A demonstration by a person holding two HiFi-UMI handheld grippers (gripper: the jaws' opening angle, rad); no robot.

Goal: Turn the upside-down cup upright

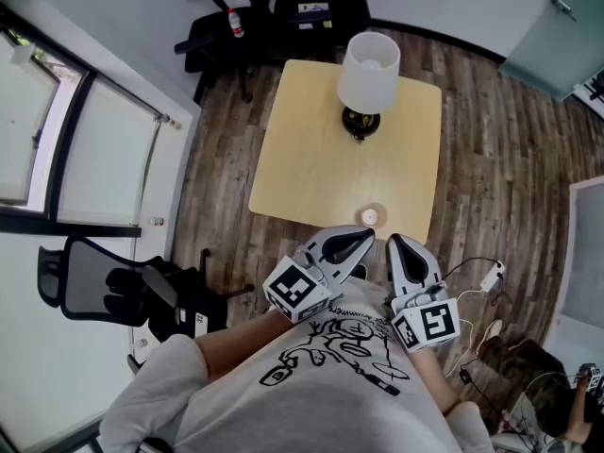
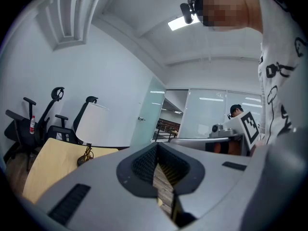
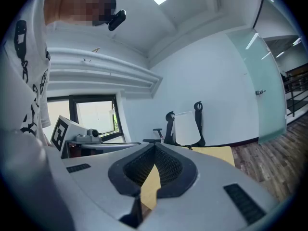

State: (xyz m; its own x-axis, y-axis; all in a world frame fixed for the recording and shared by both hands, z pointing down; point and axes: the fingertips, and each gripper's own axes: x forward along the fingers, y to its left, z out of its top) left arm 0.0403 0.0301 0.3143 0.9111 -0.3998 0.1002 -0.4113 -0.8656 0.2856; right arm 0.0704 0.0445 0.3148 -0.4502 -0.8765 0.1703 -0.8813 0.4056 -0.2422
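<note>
**Item 1: left gripper point(image 1: 362, 241), grey two-jaw claw with a black-and-white marker cube.** Its jaws are lying clenched together, with only floorboards and table edge showing past the tips, so it is gripping nothing. The person is holding it close against the chest. It is pointing roughly level towards the table and angling inward.

**Item 2: right gripper point(image 1: 395, 244), matching grey claw.** It is likewise clenched and carrying nothing. It is sitting just beside the left one, and the two sets of tips are converging.

**Item 3: small round pale-tan cup point(image 1: 372, 216).** It is standing on the table's near edge, just ahead of both sets of tips and between them, and it is touching neither claw. From overhead it is not showing whether its mouth is facing up or down.

**Item 4: square light-wood table point(image 1: 302, 159).** It is lying ahead of the claws and bearing the cup.

**Item 5: white-shaded lamp on a dark base point(image 1: 368, 72).** It is standing well beyond the cup, towards the far edge.

**Item 6: black office chairs point(image 1: 311, 12).** They are standing farthest off, against the wall.

**Step, as a judgement.** The scene is fitting two stages: a cup waiting mouth-down with the claws parked, or a cup standing righted with the claws drawn back. These views are settling no next move.
</note>
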